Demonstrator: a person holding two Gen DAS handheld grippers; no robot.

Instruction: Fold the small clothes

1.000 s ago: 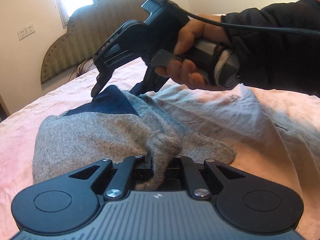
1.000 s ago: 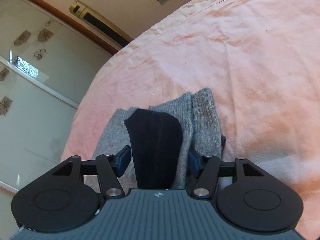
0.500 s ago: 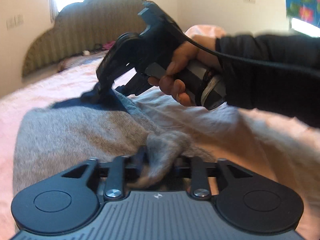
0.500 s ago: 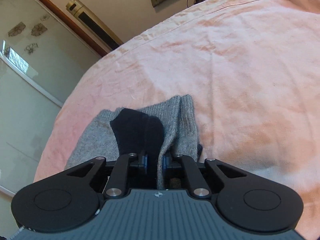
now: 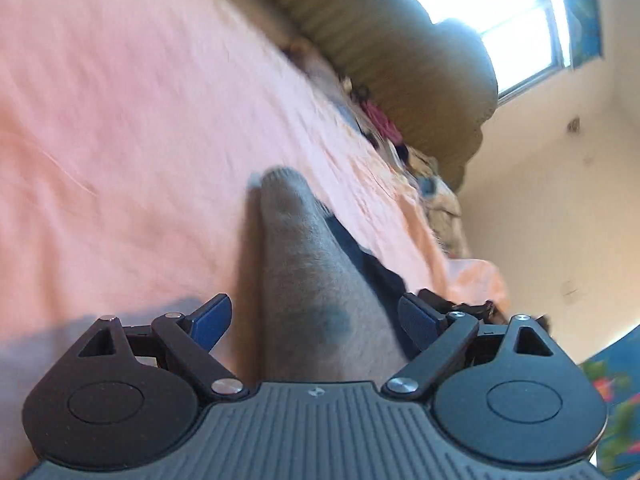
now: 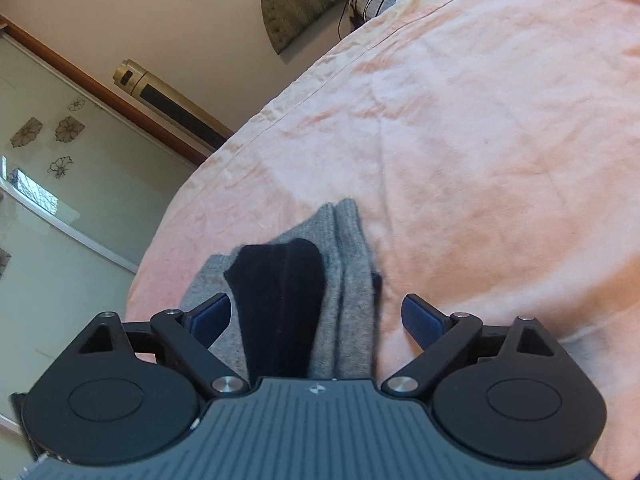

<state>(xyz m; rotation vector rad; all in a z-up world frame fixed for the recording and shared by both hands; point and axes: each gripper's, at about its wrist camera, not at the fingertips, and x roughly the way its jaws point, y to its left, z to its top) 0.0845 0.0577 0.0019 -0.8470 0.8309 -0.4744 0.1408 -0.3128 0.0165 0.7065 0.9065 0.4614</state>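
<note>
A grey knitted garment (image 6: 344, 280) with a dark navy part (image 6: 280, 304) lies folded on the pink bedsheet (image 6: 480, 140), near the sheet's edge. The right gripper (image 6: 316, 316) and the left gripper (image 5: 316, 316) each straddle the cloth, jaws opening, pads clear of it.

Left tool (image 5: 316, 318) rolled sideways, angled downward, jaws opening wide, blue pads (image 5: 210, 318) clear of contact; right tool (image 6: 316, 316) likewise pitched downward, jaws opening, gripping nothing.
</note>
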